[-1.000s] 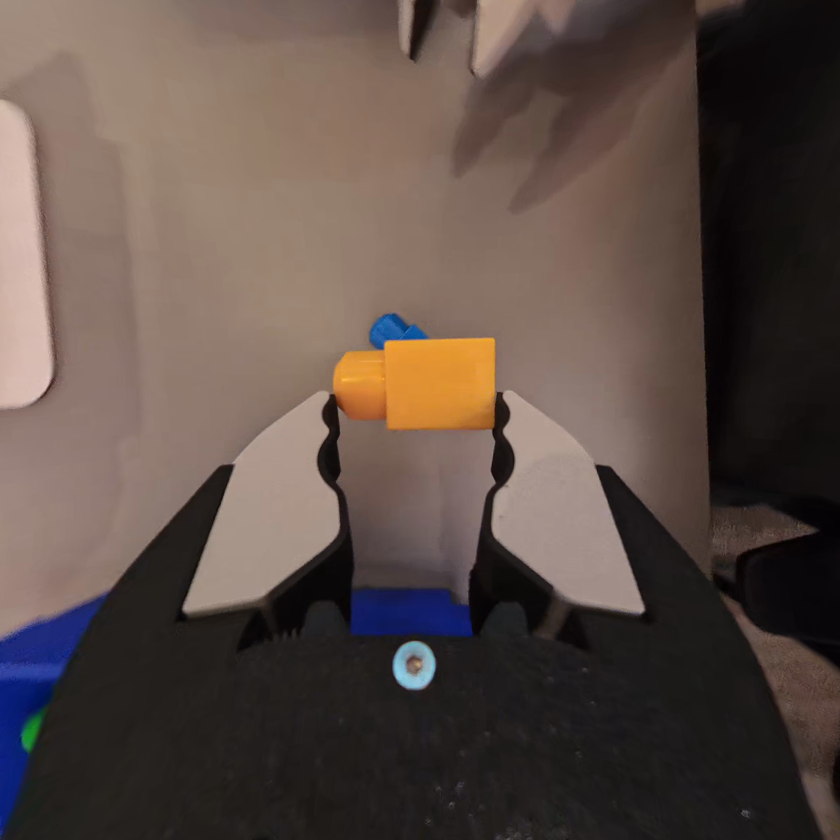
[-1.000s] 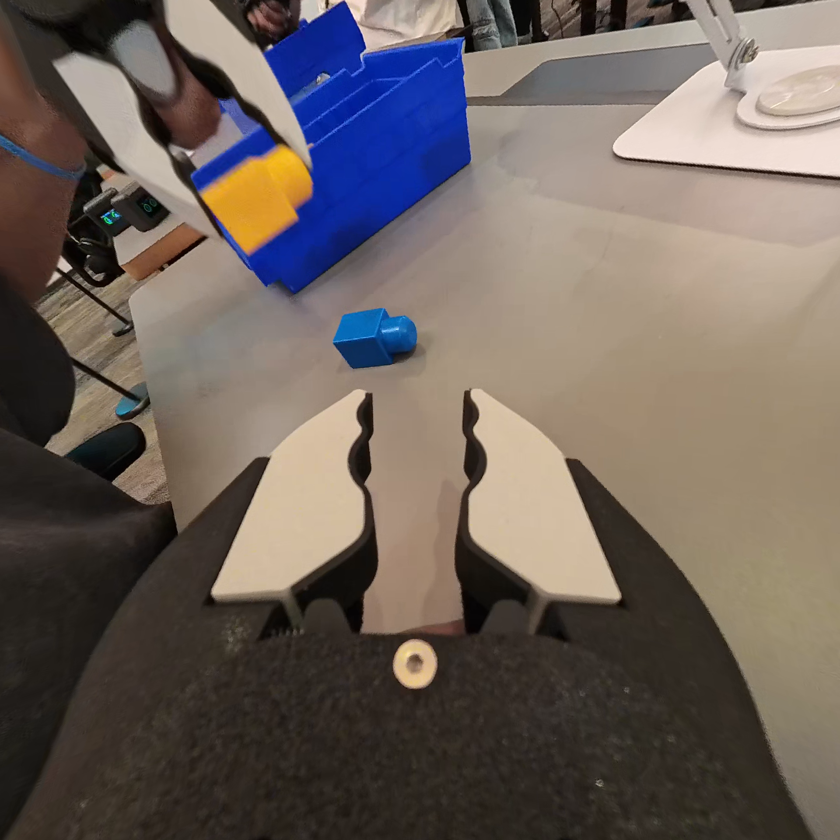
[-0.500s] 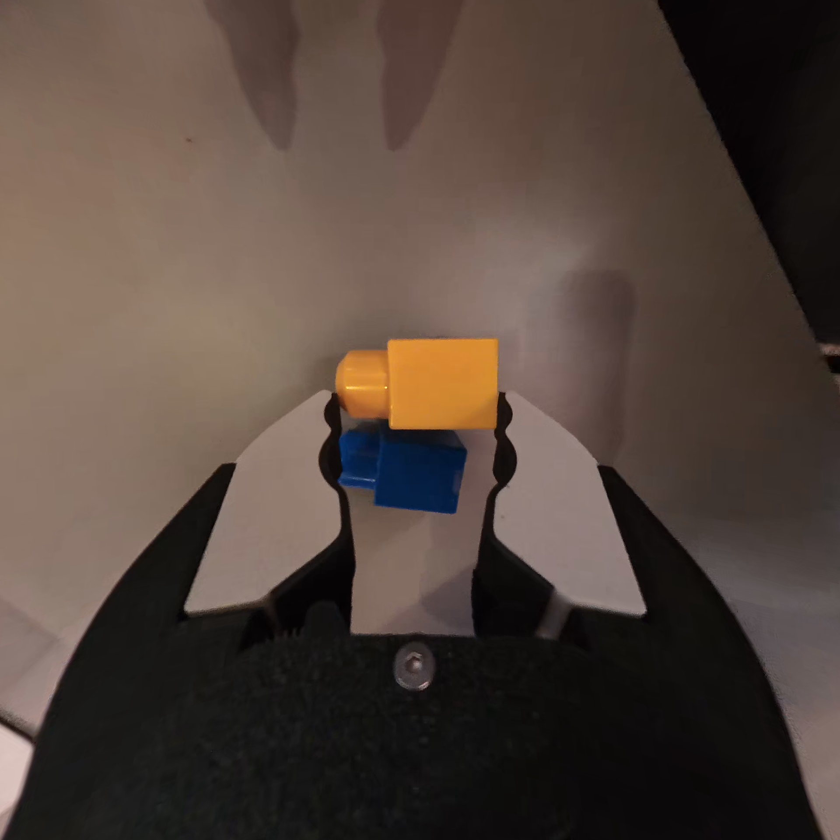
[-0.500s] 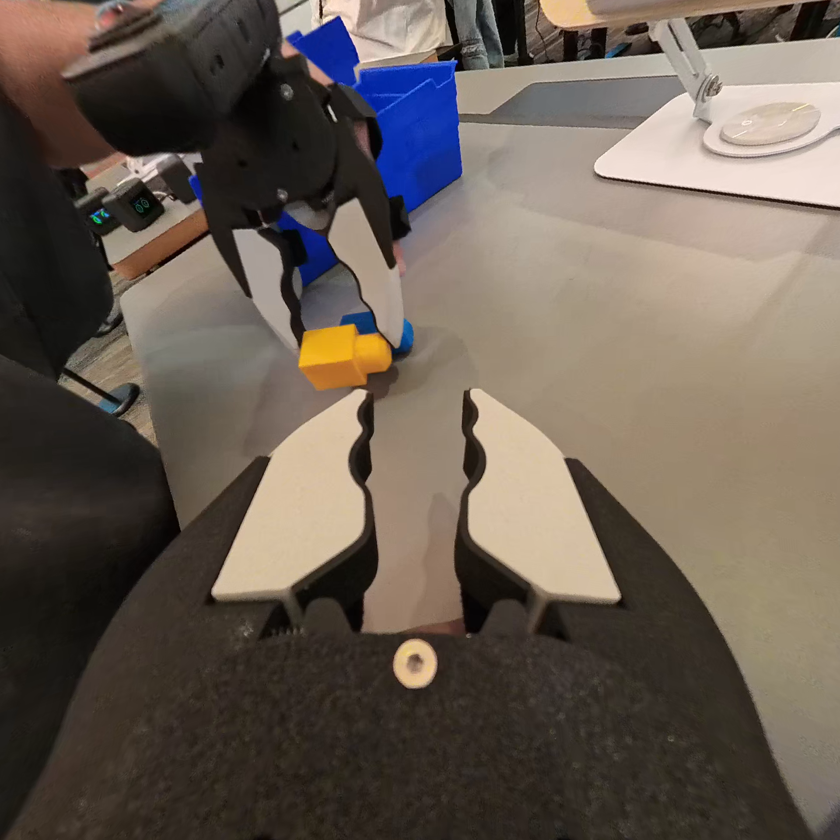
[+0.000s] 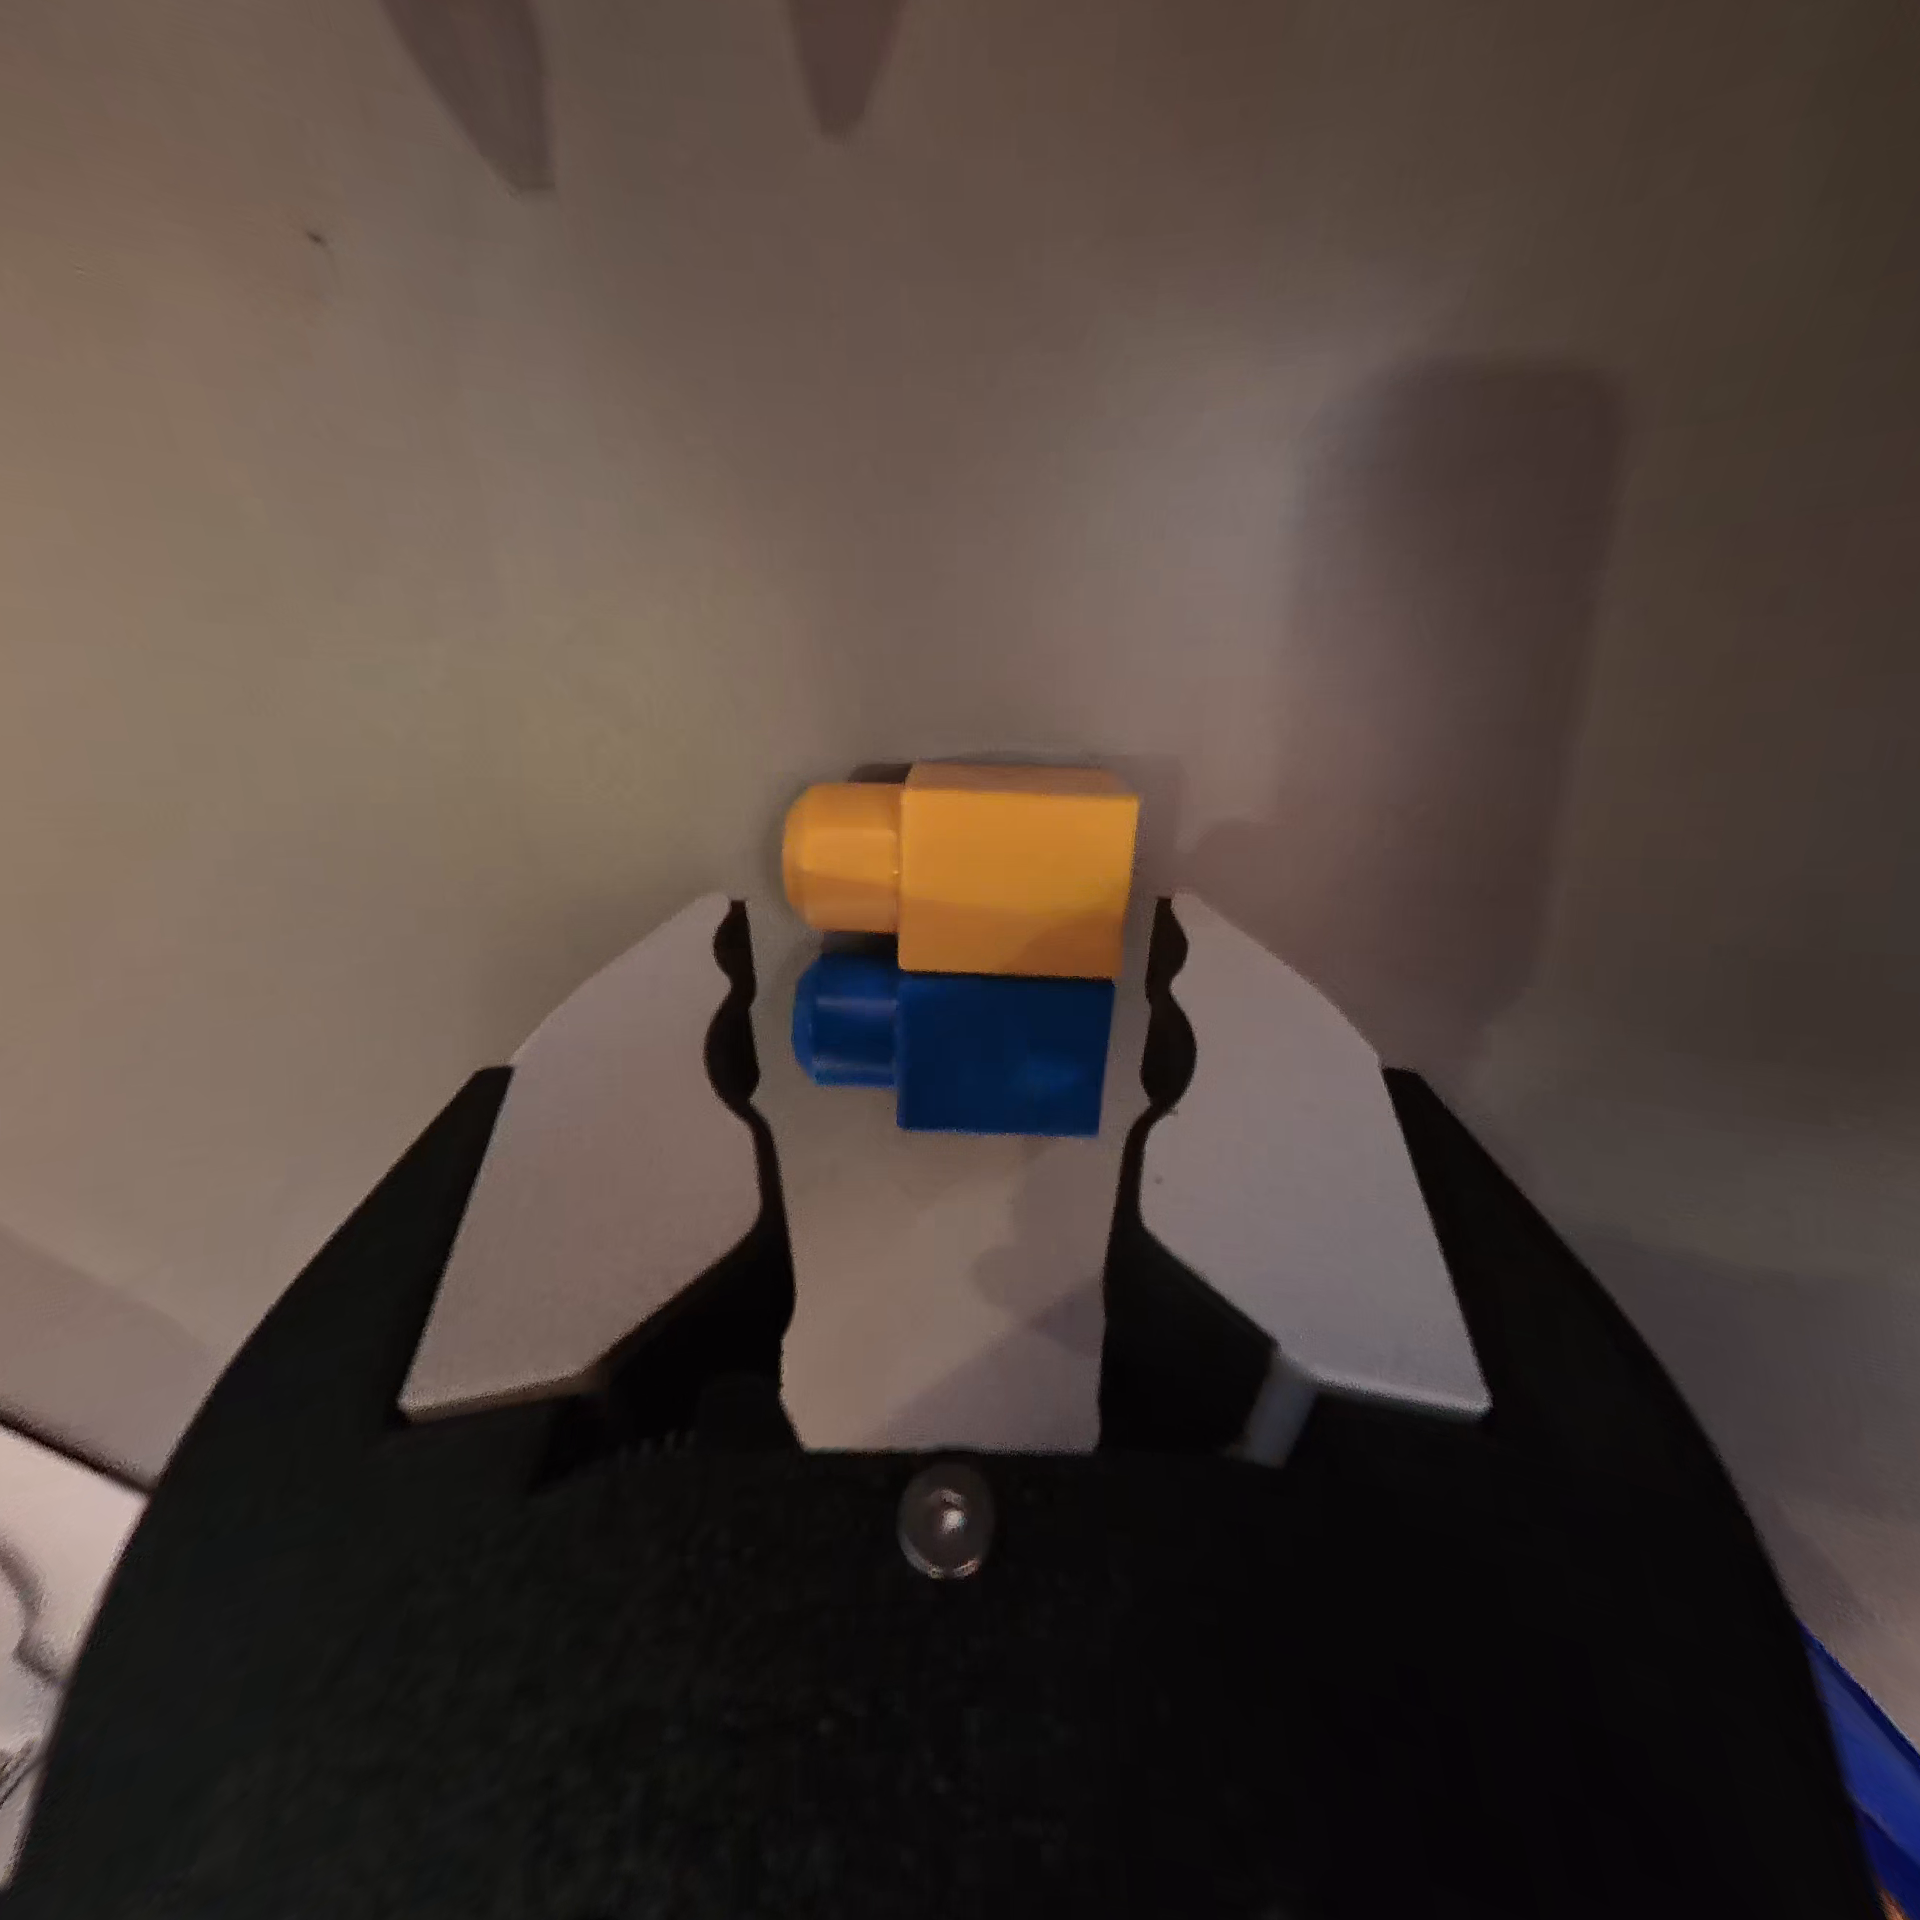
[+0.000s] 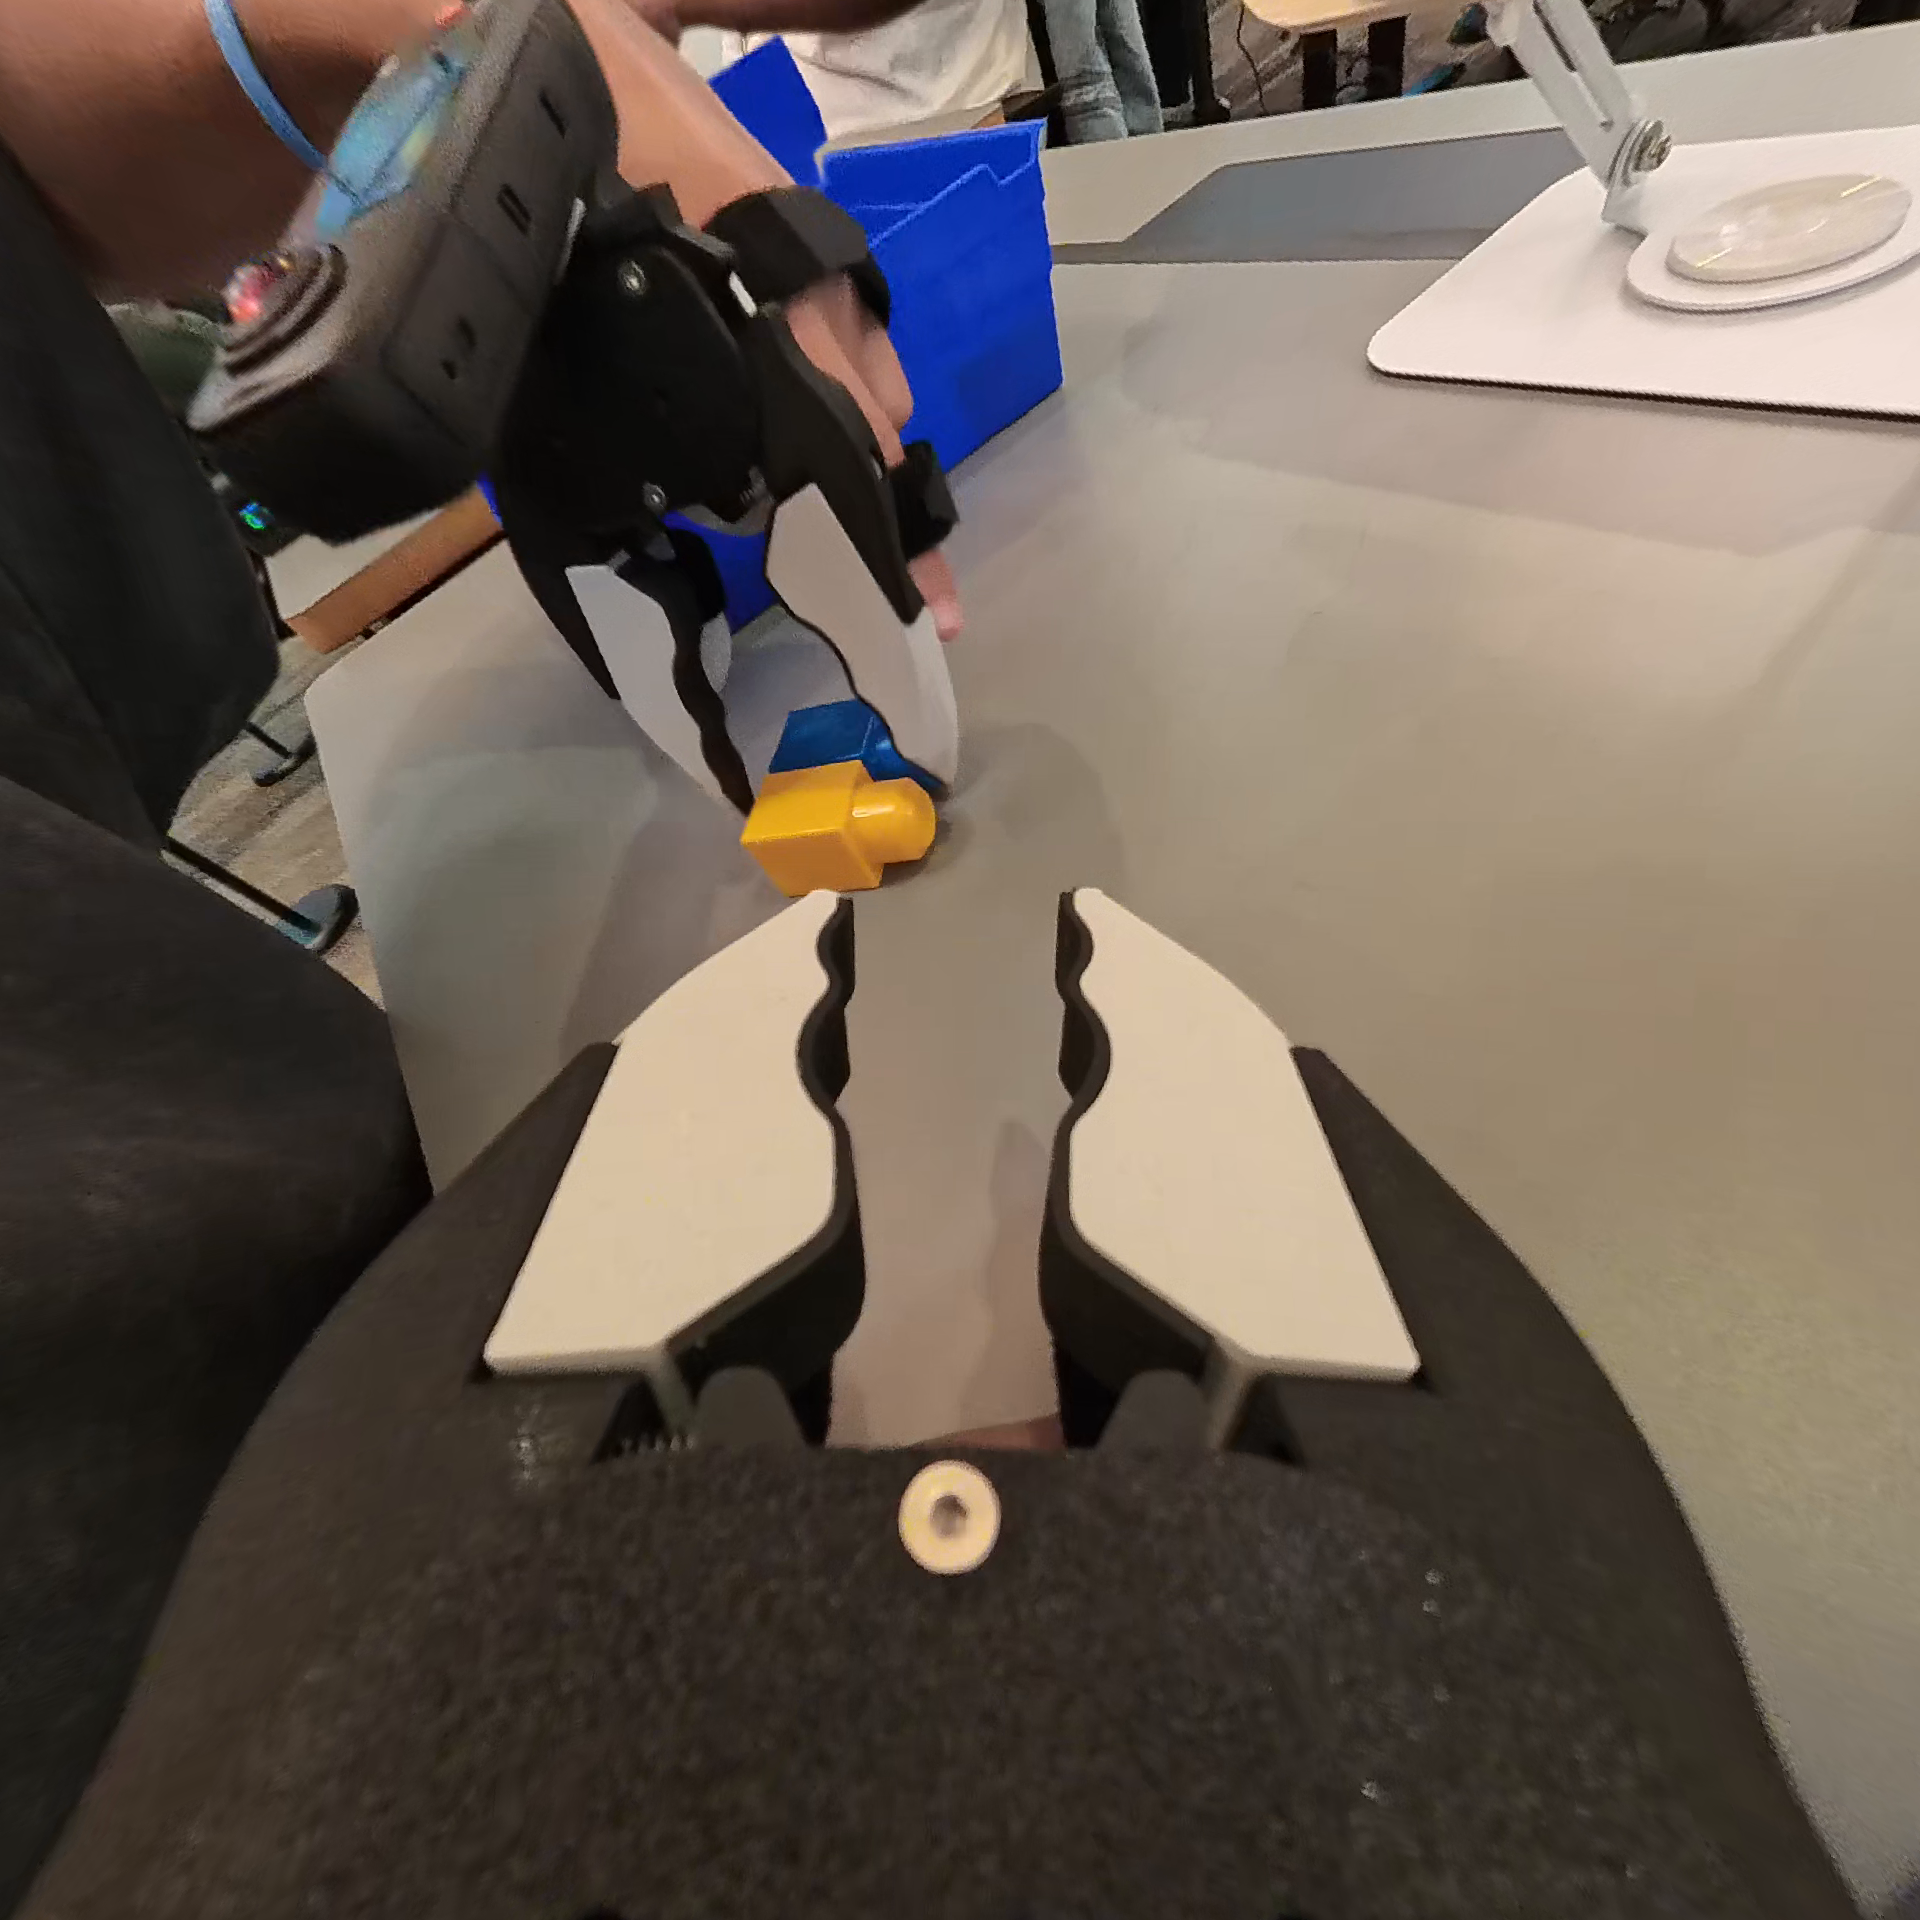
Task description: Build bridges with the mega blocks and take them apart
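Yellow block (image 5: 1013, 868) and blue block (image 5: 997, 1055) lie on sides, touching, on grey table (image 6: 1455, 727), studs same way; left gripper (image 5: 951, 914) fingers wide, straddling both, holding nothing; right gripper (image 6: 951, 914) part-open, empty, near; blocks likely light, rigid, slick; grip flat sides, not studs

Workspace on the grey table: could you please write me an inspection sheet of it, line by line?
Surface: grey table, smooth.
Job's things: yellow block and blue block lie on their sides, side by side.
Clutter: blue bin, white stand base at the back.
Tongs: left tongs open over the blocks, gripping neither; right tongs open, empty.
Cables: nothing seen.
Surroundings: people standing beyond the table.
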Motion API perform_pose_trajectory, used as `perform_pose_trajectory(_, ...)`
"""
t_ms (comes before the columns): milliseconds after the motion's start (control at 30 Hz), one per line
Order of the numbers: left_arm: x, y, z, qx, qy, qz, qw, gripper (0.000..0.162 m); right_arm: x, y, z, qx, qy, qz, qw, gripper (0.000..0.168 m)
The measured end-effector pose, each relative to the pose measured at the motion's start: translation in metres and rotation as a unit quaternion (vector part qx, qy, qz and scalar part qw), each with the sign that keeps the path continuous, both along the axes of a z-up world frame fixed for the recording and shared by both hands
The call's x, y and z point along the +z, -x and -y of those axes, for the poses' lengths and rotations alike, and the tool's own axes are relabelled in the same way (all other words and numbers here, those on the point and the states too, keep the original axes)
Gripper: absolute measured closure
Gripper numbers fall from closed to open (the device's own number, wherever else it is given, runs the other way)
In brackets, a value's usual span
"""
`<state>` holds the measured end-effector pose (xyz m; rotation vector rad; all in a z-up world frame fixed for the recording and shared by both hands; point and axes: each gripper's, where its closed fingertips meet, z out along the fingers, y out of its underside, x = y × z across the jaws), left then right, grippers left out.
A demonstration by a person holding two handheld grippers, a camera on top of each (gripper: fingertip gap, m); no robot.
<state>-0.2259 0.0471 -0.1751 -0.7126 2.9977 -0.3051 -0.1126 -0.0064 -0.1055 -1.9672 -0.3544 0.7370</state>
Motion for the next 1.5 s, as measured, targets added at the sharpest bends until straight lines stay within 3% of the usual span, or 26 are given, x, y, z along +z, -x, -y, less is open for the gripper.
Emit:
perform_pose_trajectory(100, 0.011, 0.008, -0.006, 0.026, -0.011, 0.003, 1.000, 0.082, -0.001, 0.002, 0.000, 0.005, 0.005, -0.008, 1.000, 0.131)
perform_pose_trajectory(200, 0.036, 0.021, -0.022, 0.086, -0.027, 0.028, 0.996, 0.088, 0.000, 0.002, 0.001, 0.008, 0.004, -0.013, 1.000, 0.132)
perform_pose_trajectory(267, 0.067, 0.022, -0.028, 0.175, 0.001, 0.080, 0.981, 0.085, 0.001, 0.003, 0.002, 0.009, 0.004, -0.016, 1.000, 0.132)
perform_pose_trajectory(333, 0.105, 0.022, -0.032, 0.278, 0.053, 0.162, 0.945, 0.087, 0.001, 0.003, 0.003, 0.011, 0.005, -0.021, 1.000, 0.131)
perform_pose_trajectory(400, 0.140, 0.034, -0.038, 0.378, 0.100, 0.257, 0.884, 0.087, 0.001, 0.003, 0.002, 0.013, 0.006, -0.022, 1.000, 0.131)
perform_pose_trajectory(467, 0.161, 0.059, -0.046, 0.480, 0.143, 0.338, 0.797, 0.081, 0.001, 0.004, 0.000, 0.014, 0.006, -0.021, 1.000, 0.131)
perform_pose_trajectory(600, 0.160, 0.126, -0.054, 0.654, 0.204, 0.431, 0.587, 0.082, 0.000, 0.008, -0.004, 0.020, 0.010, -0.021, 1.000, 0.132)
perform_pose_trajectory(733, 0.158, 0.178, -0.045, 0.722, 0.234, 0.513, 0.401, 0.079, -0.004, 0.018, -0.006, 0.032, 0.017, -0.021, 0.999, 0.132)
perform_pose_trajectory(833, 0.155, 0.202, -0.053, 0.756, 0.205, 0.529, 0.327, 0.076, -0.009, 0.027, -0.005, 0.046, 0.026, -0.021, 0.998, 0.132)
perform_pose_trajectory(933, 0.151, 0.209, -0.086, 0.788, 0.149, 0.505, 0.318, 0.070, -0.010, 0.035, -0.002, 0.058, 0.027, -0.021, 0.998, 0.132)
perform_pose_trajectory(1100, 0.118, 0.196, -0.187, 0.836, 0.042, 0.408, 0.365, 0.069, -0.007, 0.037, 0.005, 0.059, 0.019, -0.013, 0.998, 0.132)
perform_pose_trajectory(1167, 0.098, 0.182, -0.223, 0.849, 0.046, 0.373, 0.372, 0.079, -0.005, 0.035, 0.007, 0.054, 0.016, -0.011, 0.998, 0.132)
perform_pose_trajectory(1300, 0.058, 0.158, -0.278, 0.871, 0.076, 0.314, 0.370, 0.077, -0.002, 0.028, 0.009, 0.043, 0.011, -0.010, 0.999, 0.132)
perform_pose_trajectory(1400, 0.040, 0.148, -0.301, 0.885, 0.089, 0.283, 0.360, 0.073, -0.001, 0.024, 0.010, 0.035, 0.007, -0.004, 0.999, 0.132)
perform_pose_trajectory(1500, 0.032, 0.155, -0.320, 0.892, 0.040, 0.276, 0.355, 0.081, -0.002, 0.021, 0.010, 0.031, 0.008, -0.001, 0.999, 0.132)
